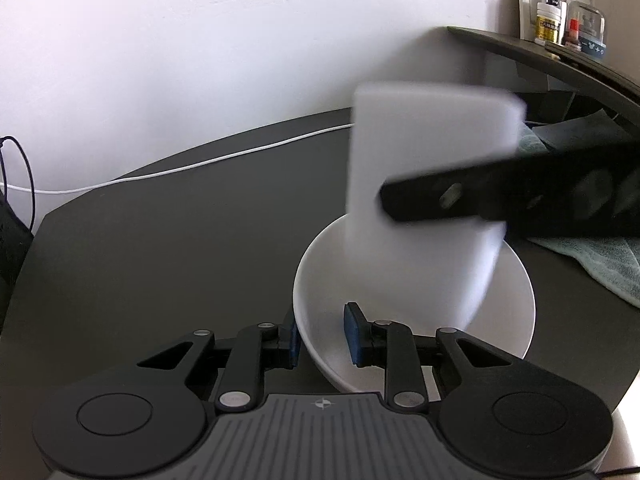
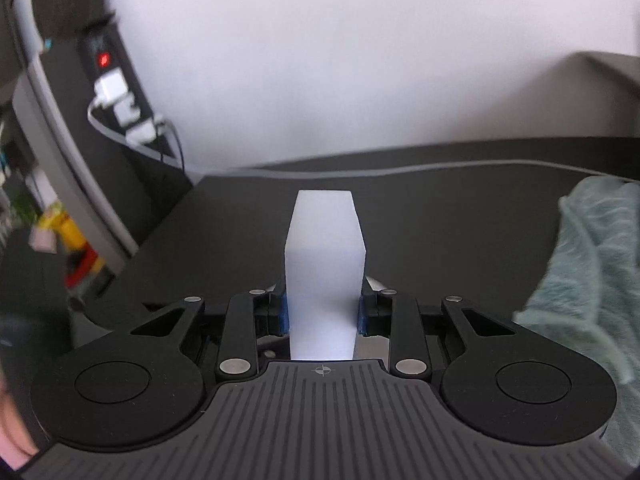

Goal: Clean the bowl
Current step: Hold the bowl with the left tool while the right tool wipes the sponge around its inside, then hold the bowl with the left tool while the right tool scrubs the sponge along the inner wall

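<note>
Left gripper (image 1: 325, 334) low at the near rim of the white bowl (image 1: 516, 300), blue-padded fingers (image 1: 354, 334) astride that rim, one inside the bowl and one outside, pinching the wall. Right gripper (image 2: 323, 314) clamped on a white sponge block (image 2: 325, 264), pads pressed flat against both its sides, block standing out forward between them. Seen from the left wrist, right gripper reaching in from the right above the bowl, blurred, sponge's lower end dipping into the bowl.
</note>
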Demonstrator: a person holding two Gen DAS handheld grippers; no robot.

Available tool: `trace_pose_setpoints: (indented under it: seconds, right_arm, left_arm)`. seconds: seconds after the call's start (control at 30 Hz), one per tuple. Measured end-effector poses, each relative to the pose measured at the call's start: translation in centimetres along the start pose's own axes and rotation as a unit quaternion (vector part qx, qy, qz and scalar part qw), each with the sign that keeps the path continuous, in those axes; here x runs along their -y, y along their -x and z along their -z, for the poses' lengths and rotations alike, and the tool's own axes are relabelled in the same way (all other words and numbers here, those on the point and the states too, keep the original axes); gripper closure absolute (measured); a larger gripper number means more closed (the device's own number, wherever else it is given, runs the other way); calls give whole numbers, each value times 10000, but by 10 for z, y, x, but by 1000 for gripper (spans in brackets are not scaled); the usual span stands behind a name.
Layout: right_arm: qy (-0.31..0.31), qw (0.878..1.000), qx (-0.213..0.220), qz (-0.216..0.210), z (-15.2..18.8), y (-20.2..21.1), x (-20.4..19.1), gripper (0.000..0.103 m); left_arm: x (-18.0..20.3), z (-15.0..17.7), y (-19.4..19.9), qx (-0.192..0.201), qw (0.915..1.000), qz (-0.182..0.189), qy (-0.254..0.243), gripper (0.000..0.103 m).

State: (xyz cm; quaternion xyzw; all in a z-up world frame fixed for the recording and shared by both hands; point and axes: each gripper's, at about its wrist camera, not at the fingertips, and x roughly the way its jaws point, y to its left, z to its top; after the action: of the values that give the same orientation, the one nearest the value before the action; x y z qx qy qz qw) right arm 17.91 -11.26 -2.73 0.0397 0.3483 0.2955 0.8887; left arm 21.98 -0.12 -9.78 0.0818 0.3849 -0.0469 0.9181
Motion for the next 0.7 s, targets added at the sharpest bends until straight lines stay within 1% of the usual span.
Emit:
trace_pose_setpoints:
  seconds: [0.1, 0.2, 0.27, 0.4, 0.47, 0.5, 0.57, 0.63, 0.7]
  right_arm:
    - [279, 9996, -49, 52, 3, -6, -10, 72]
    - [700, 9968, 71, 382, 6, -4, -24, 72]
    - [816, 9941, 319, 636, 7, 10, -31, 72]
    - [787, 9899, 796, 873, 6, 44, -33, 73]
    - [748, 9899, 891, 813, 4, 57, -31, 73]
    - [606, 9924, 874, 622, 3, 61, -27, 72]
    - [372, 9962, 718, 308, 5, 57, -23, 72]
    - [339, 9973, 582, 290, 8, 48, -23, 72]
    - [279, 9987, 345, 245, 13, 32, -21, 72]
  left_arm:
    - [-3, 0, 2, -73, 9995, -303, 81, 77]
    - [-5, 3, 5, -114, 9987, -439, 217, 77]
    - [-2, 5, 10, -119, 9984, -467, 295, 77]
    - [1, 5, 11, -137, 9984, -450, 322, 78]
    - [3, 5, 10, -142, 9983, -452, 327, 79]
    - [4, 5, 9, -144, 9982, -466, 335, 80]
    - [0, 2, 3, -146, 9982, -471, 335, 80]
    - [3, 0, 1, -142, 9984, -445, 317, 80]
    - [4, 0, 0, -136, 9985, -432, 305, 80]
